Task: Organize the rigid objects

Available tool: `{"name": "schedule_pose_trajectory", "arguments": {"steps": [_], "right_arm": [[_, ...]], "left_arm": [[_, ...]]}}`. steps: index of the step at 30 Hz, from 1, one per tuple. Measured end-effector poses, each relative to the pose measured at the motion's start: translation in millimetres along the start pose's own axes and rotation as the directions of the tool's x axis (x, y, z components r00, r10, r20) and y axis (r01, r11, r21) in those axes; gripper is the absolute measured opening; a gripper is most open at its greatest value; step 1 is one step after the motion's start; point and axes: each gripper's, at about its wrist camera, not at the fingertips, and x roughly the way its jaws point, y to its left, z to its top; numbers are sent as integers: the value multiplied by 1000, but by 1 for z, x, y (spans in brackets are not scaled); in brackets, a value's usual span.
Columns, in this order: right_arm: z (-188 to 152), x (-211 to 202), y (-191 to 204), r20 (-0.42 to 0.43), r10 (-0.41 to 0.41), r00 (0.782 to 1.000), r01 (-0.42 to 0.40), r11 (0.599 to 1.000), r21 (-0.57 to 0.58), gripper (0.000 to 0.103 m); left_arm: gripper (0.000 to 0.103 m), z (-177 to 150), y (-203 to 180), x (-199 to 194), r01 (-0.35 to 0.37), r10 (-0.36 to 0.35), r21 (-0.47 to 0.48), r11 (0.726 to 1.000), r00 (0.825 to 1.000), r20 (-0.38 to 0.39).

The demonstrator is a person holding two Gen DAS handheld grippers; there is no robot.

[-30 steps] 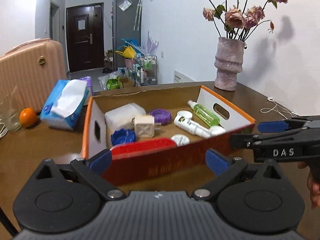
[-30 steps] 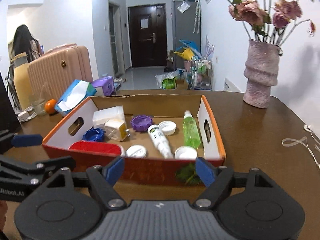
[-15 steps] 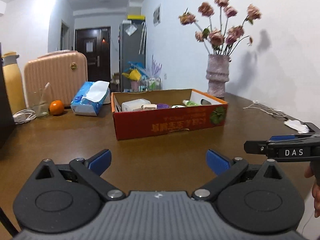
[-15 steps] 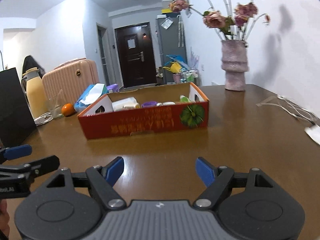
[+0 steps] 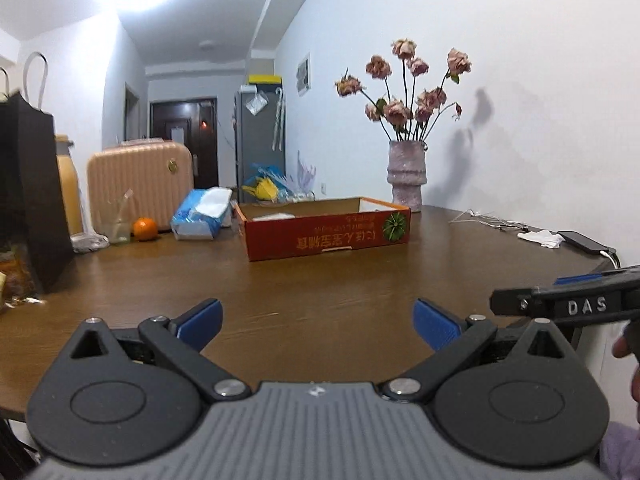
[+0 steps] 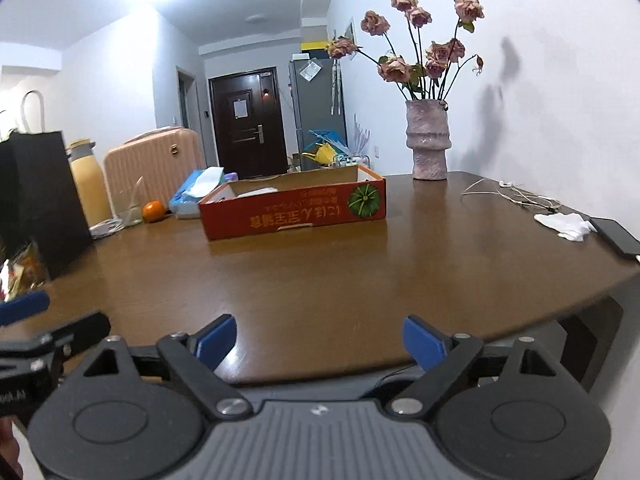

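The left gripper (image 5: 316, 322) and right gripper (image 6: 320, 340) both hang spread apart and empty over the near edge of the table (image 5: 320, 280), well apart from the box (image 5: 326, 228). The box's contents are mostly hidden by its wall. Only the left view shows the right gripper from the side; only the right view shows the table's rounded corner. A vase (image 6: 428, 144), suitcase (image 5: 138, 184), tissue pack (image 5: 202, 214), orange (image 5: 144, 228), black bag (image 6: 40, 200) and phone (image 6: 616, 236) are also visible.
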Motion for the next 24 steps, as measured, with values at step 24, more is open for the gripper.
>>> {"name": "schedule_pose_trajectory", "arguments": {"steps": [24], "right_arm": [[-11, -37, 22, 74, -21, 997, 27, 996, -86, 100]], "left_arm": [[103, -4, 3, -18, 8, -7, -16, 1000, 1000, 5]]}}
